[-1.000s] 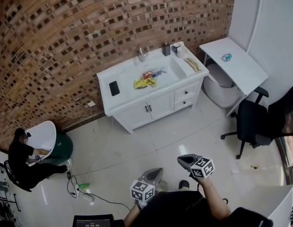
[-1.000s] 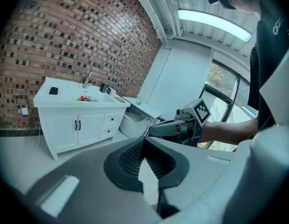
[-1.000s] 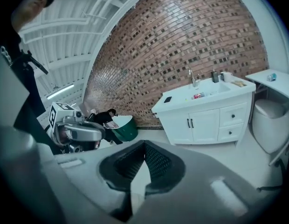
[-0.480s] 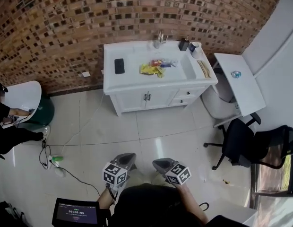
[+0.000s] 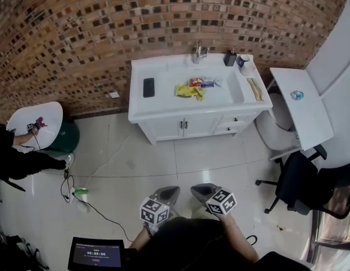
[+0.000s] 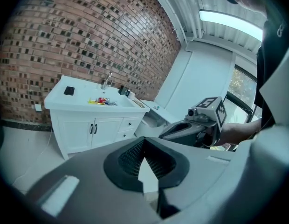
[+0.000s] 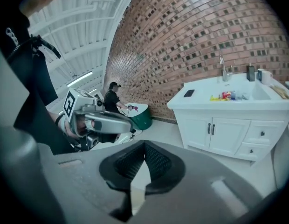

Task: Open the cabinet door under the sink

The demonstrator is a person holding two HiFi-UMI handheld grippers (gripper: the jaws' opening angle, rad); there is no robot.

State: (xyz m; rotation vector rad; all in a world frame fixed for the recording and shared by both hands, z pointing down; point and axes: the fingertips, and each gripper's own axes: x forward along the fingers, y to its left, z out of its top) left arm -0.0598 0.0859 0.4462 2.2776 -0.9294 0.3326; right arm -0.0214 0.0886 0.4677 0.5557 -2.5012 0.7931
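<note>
Both closed, nothing held: left claw (image 6: pixel 143 168), right claw (image 7: pixel 137 174). Cabinet doors (image 5: pixel 183 126) under sink (image 5: pixel 220 89) are shut, well apart from the claws across the floor (image 5: pixel 163 162). Judgement: approach squarely, open one claw, grip a door handle (image 5: pixel 186 125), pull outward along the hinge arc.

Cabinet (image 5: pixel 183 127) standing against wall (image 5: pixel 107 27); phone (image 5: pixel 148 87) lying on worktop (image 5: pixel 163 97), left of sink (image 5: pixel 228 95); side table (image 5: pixel 302 103) sitting right of cabinet, chair (image 5: pixel 293 188) standing before it.
</note>
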